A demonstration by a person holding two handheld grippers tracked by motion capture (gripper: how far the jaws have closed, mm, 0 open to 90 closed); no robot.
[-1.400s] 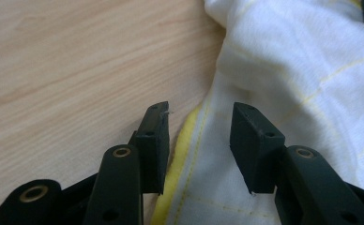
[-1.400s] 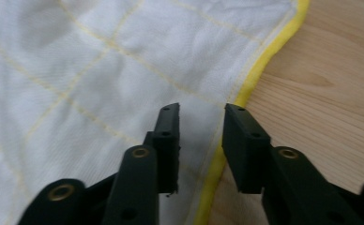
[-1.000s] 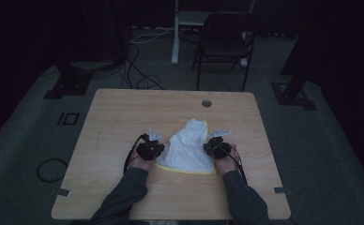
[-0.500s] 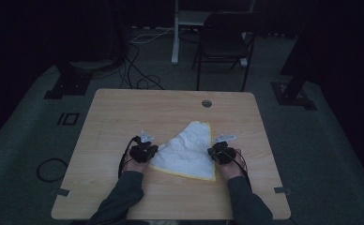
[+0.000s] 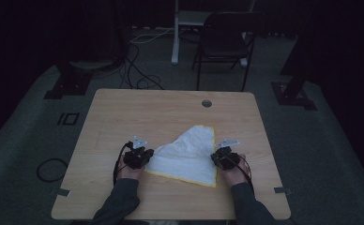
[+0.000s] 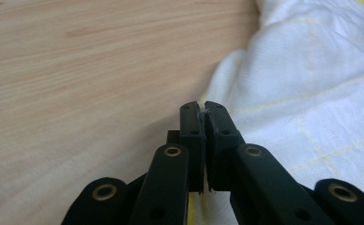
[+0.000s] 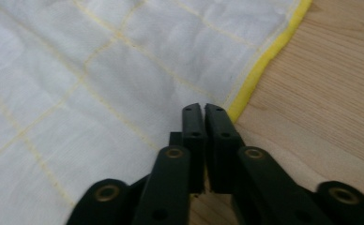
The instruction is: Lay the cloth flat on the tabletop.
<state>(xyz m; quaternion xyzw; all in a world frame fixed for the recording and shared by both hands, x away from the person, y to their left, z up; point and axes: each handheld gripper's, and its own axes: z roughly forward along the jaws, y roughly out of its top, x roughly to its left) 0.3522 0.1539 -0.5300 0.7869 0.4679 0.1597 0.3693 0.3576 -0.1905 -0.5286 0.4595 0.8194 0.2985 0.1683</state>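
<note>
A white cloth [image 5: 187, 154] with a yellow hem and faint yellow grid lines lies spread in a rough triangle on the wooden table [image 5: 147, 112]. My left gripper [image 5: 140, 153] sits at the cloth's left corner. In the left gripper view its jaws [image 6: 202, 110] are shut with a thin fold of the cloth [image 6: 311, 93] pinched between the pads. My right gripper [image 5: 223, 157] rests at the cloth's right edge. Its jaws [image 7: 203, 112] have just been opening and stand a slit apart with nothing between them, above the flat cloth [image 7: 100, 70] beside the yellow hem [image 7: 264, 61].
A round cable hole [image 5: 207, 103] sits near the table's far edge. Beyond the table stand a dark chair [image 5: 224, 42] and a white post [image 5: 174, 33], with cables [image 5: 138, 70] on the floor. Bare wood surrounds the cloth.
Both hands have drawn toward the near edge and slightly apart. The bunched cloth has been pulled out flatter and wider.
</note>
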